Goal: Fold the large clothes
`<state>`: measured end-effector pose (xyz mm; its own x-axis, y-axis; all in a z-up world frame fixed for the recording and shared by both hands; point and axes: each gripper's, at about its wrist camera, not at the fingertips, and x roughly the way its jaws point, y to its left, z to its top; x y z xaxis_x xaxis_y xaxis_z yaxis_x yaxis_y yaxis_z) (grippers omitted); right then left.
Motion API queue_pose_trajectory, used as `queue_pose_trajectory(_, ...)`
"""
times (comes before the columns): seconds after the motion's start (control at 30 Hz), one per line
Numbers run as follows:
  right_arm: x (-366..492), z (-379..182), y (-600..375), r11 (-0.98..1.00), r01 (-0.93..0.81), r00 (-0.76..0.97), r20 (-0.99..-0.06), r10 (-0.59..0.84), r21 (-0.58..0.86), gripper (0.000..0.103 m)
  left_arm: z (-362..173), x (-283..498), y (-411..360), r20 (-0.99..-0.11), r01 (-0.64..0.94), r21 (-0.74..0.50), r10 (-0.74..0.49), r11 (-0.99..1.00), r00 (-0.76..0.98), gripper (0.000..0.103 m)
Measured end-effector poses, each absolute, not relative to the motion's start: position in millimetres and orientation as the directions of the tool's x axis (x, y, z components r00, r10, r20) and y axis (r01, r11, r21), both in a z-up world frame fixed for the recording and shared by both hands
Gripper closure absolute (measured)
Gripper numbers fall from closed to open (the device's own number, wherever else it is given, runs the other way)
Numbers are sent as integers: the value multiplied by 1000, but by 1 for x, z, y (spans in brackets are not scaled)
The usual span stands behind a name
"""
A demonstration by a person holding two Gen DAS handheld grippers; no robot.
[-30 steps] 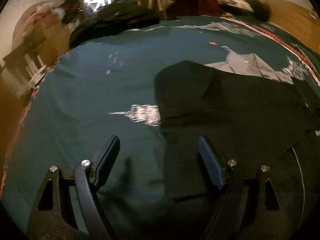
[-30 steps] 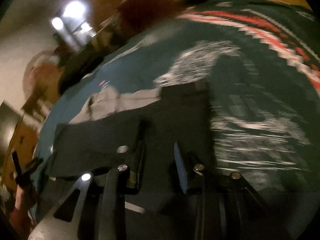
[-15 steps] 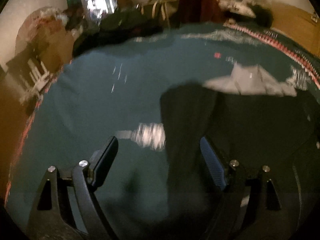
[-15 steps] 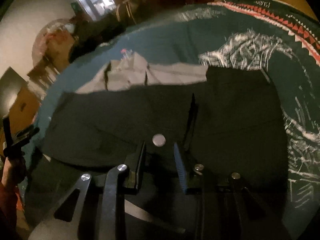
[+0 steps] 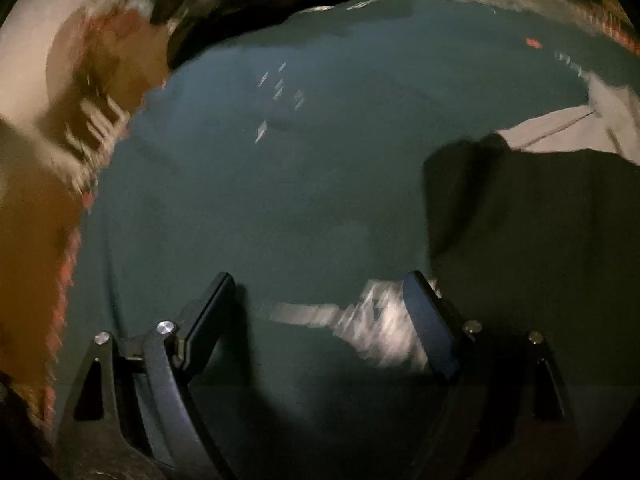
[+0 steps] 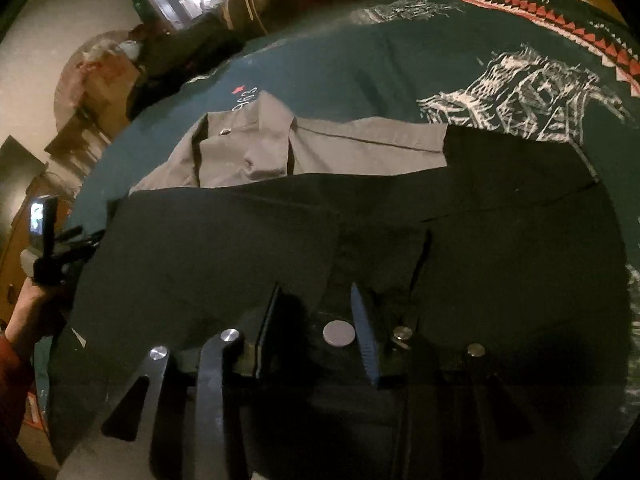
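A large black garment with a grey lining (image 6: 320, 148) lies spread on the teal printed cloth (image 6: 360, 64). Its dark body (image 6: 240, 248) fills the middle of the right wrist view, with a metal button (image 6: 339, 333) near my fingers. My right gripper (image 6: 316, 300) is partly open just over the dark fabric near the button, holding nothing I can see. My left gripper (image 5: 320, 292) is wide open and empty over bare teal cloth (image 5: 280, 180); the garment's dark edge (image 5: 520, 220) lies to its right.
The cloth has a white print (image 6: 520, 92) and a red and white border (image 6: 560, 20) at the right. A dark pile of clothes (image 5: 260, 4) lies at the far edge. Wooden furniture (image 5: 80, 80) stands beyond the left edge. The left gripper shows at the left of the right wrist view (image 6: 52, 240).
My left gripper has swung left, away from the garment, so it is now over bare cloth. My right gripper has stayed over the dark fabric, and that view has steadied.
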<state>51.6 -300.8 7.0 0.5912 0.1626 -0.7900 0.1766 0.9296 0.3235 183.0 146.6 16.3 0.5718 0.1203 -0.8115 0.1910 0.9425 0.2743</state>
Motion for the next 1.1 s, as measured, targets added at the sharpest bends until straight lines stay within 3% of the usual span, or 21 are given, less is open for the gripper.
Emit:
queue_pose_trajectory(0.13,26,33,-302,915,191,611,-772,173,356,62,33,131,197,-827,174,194,66,965,558,19)
queue_pose_trajectory(0.4,-117,92,-304,887,227,653,-738,168,402,56,67,-3,257,-799,206,-36,-152,978,582,19)
queue_pose_trajectory(0.57,-214,88,-269,911,317,587,-809,30,264,54,84,-66,224,-741,214,24,-126,977,659,18)
queue_pose_trajectory(0.67,-238,92,-241,919,345,589,-806,-55,189,54,99,-82,196,-701,228,36,-138,973,700,18)
queue_pose_trajectory(0.73,-237,99,-220,921,360,603,-791,-104,153,51,104,-83,178,-690,256,42,-157,966,706,18)
queue_pose_trajectory(0.8,-227,106,-202,925,354,620,-775,-121,138,39,108,-85,159,-684,273,60,-159,960,712,18)
queue_pose_trajectory(0.97,-216,132,-171,936,342,642,-749,-167,85,30,126,-101,132,-651,313,82,-187,946,736,17)
queue_pose_trajectory(1.1,-211,146,-166,936,352,640,-735,-224,22,29,134,-107,132,-638,304,87,-181,949,749,17)
